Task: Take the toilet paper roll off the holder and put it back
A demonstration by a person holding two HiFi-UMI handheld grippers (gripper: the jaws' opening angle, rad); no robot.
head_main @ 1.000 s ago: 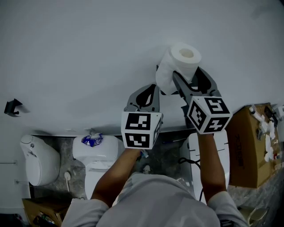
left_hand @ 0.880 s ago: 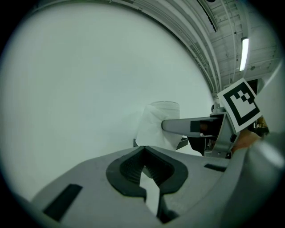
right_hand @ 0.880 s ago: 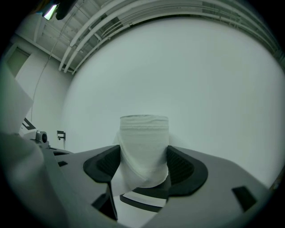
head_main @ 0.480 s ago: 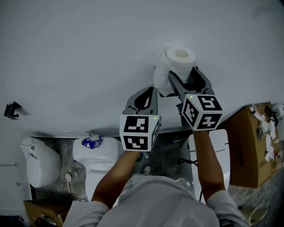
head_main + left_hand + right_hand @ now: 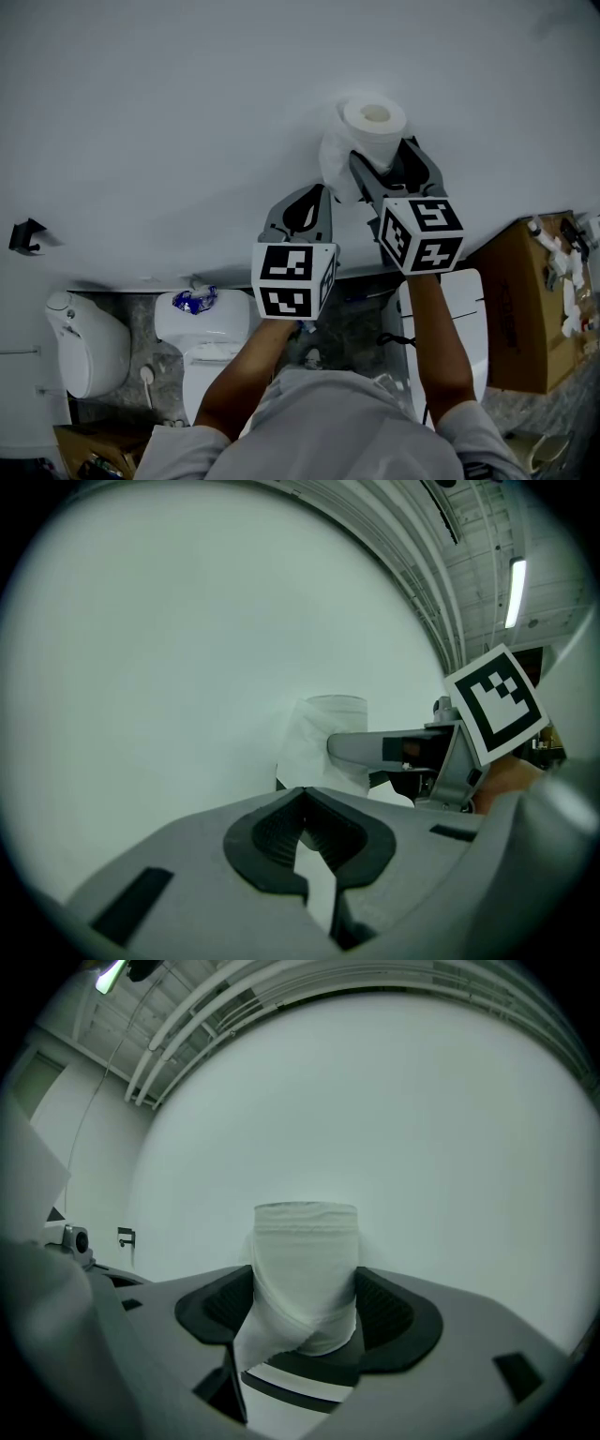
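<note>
A white toilet paper roll (image 5: 373, 124) stands upright close to the white wall (image 5: 169, 112), with a loose sheet hanging off its left side. My right gripper (image 5: 384, 152) is shut on the roll, one jaw on each side. In the right gripper view the roll (image 5: 306, 1260) fills the gap between the dark pads (image 5: 223, 1309), and a dark curved bar (image 5: 302, 1373) shows right under it. Whether the roll rests on that bar I cannot tell. My left gripper (image 5: 306, 208) is below and left of the roll, shut and empty, with its jaw tips (image 5: 300, 803) touching.
A small black bracket (image 5: 25, 234) is fixed to the wall far left. Below are a white toilet (image 5: 82, 349), a second toilet with a blue item on its tank (image 5: 195, 298), a white panel (image 5: 461, 309) and a cardboard box (image 5: 523, 314) at right.
My right gripper has carried the roll up and slightly left, closer to the wall. The left gripper has barely shifted.
</note>
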